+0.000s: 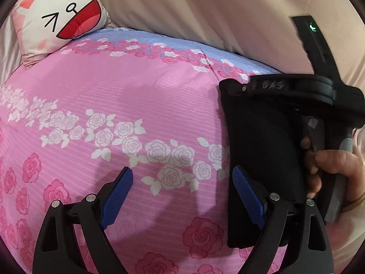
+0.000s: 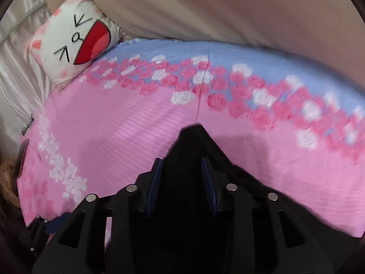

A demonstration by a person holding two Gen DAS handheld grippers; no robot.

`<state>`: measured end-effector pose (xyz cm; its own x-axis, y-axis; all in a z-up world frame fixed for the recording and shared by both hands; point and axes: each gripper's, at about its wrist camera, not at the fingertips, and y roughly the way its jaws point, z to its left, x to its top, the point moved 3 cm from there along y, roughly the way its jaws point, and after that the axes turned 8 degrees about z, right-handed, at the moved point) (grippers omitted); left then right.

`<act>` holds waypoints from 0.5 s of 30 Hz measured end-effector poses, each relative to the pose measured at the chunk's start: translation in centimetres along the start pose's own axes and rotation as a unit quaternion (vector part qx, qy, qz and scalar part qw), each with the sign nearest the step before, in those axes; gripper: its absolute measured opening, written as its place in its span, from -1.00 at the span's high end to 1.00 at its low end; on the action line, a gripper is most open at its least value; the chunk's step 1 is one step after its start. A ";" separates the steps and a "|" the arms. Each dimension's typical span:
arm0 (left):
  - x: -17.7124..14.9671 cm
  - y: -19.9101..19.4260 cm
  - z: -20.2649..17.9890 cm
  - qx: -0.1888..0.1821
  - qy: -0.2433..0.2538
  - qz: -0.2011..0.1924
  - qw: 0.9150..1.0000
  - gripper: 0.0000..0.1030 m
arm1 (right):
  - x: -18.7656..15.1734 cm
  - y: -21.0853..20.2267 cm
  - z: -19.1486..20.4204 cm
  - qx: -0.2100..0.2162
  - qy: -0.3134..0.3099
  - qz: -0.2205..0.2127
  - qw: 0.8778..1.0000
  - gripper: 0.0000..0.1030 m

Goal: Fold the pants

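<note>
Softly, we are judging the limp black fabric pants (image 1: 262,141) light and floppy: right gripper (image 2: 182,178) half-parted astride a fold, whether pinching we cannot tell; left gripper (image 1: 182,196) gaping empty; a folded edge looks best to grip

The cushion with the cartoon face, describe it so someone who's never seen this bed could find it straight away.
Start from the pink rose-print bedspread and follow it to its far left corner, where the blue band begins. The cushion leans there against the beige backing. It is the only thing with a drawn face: a wide red mouth and arrow-shaped eyes.

We see a bed with a pink rose-print sheet (image 1: 141,96); black pants (image 1: 262,137) lie at its right, a cartoon-face pillow (image 1: 61,16) far left.
</note>
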<state>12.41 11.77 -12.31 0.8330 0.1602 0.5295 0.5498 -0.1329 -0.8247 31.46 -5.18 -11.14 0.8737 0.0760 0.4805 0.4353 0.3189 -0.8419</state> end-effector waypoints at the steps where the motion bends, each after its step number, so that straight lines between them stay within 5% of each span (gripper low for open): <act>1: 0.0 -0.2 0.0 0.005 0.003 0.000 1.000 -0.68 | 0.0 -1.6 0.1 0.000 0.010 -0.018 1.000 0.32; 6: -0.2 -3.2 -0.4 0.055 0.035 -0.044 0.997 -0.68 | -4.2 -11.4 -1.2 -0.022 0.019 -0.099 0.995 0.14; 7: -0.1 -3.8 -0.8 0.058 0.042 -0.051 0.996 -0.68 | -5.7 -12.5 -2.8 -0.042 0.028 -0.100 0.994 -0.17; 8: 0.0 -4.3 -1.3 0.055 0.051 -0.055 0.996 -0.68 | -7.6 -13.2 -5.3 -0.074 0.053 -0.100 0.991 -0.26; 11: 0.1 -5.8 -4.3 0.021 0.079 -0.067 0.994 -0.68 | -13.4 -13.3 -14.1 -0.138 0.156 -0.081 0.975 -0.16; 13: -0.2 -5.4 -6.1 0.020 0.098 -0.068 0.993 -0.68 | -16.4 -14.9 -17.6 -0.080 0.226 -0.113 0.964 0.14; 15: -1.0 -4.3 -8.1 0.038 0.128 -0.063 0.989 -0.68 | -17.5 -17.9 -17.2 -0.036 0.249 -0.153 0.956 0.08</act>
<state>9.71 4.26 -7.72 0.7518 -0.0831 0.6541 0.6523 -0.0520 -0.7562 12.14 -28.46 -8.72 0.6903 -0.4750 0.5458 0.6853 0.1871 -0.7038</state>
